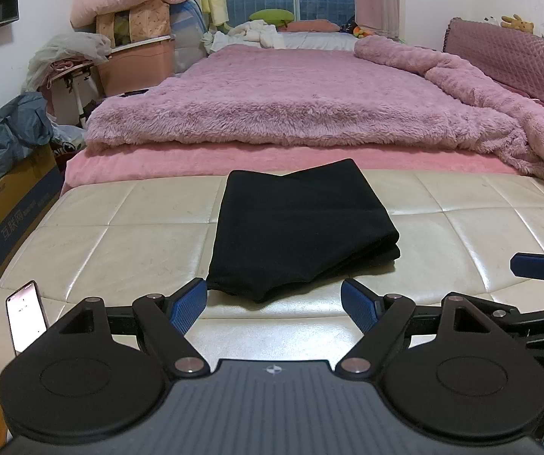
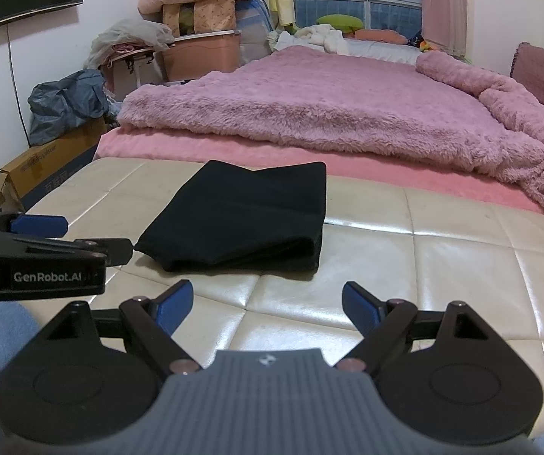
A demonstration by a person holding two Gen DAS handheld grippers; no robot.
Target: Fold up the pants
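The black pants (image 1: 302, 231) lie folded into a compact, thick rectangle on the cream padded bench (image 1: 120, 235) at the foot of the bed (image 1: 310, 94), roughly at its middle and toward the far edge. The left gripper (image 1: 274, 305) hovers just near of the bundle with its fingers spread wide and holding nothing; the right gripper (image 2: 267, 305) sits a little further to the right and near, also wide open and empty. The fold looks essentially done, so the main risk now is undoing it: a blue fingertip brushing the near edge, where the layers stack loosely and bulge, could drag the top layer and open the stack. The far corners do not line up, one flap jutting past the other, so any attempt to tidy them with a pinch could catch only one layer and skew the pile. The bench's glossy surface looks slick, so a push may slide the whole bundle toward the bed instead of squaring it. A phone (image 1: 25, 314) stands at the near left edge of the bench, where a wide swing of the left gripper could knock it off. Black on black hides the seams, waistband and individual layers, so how many folds there are is hard to say; the far underside is out of sight.
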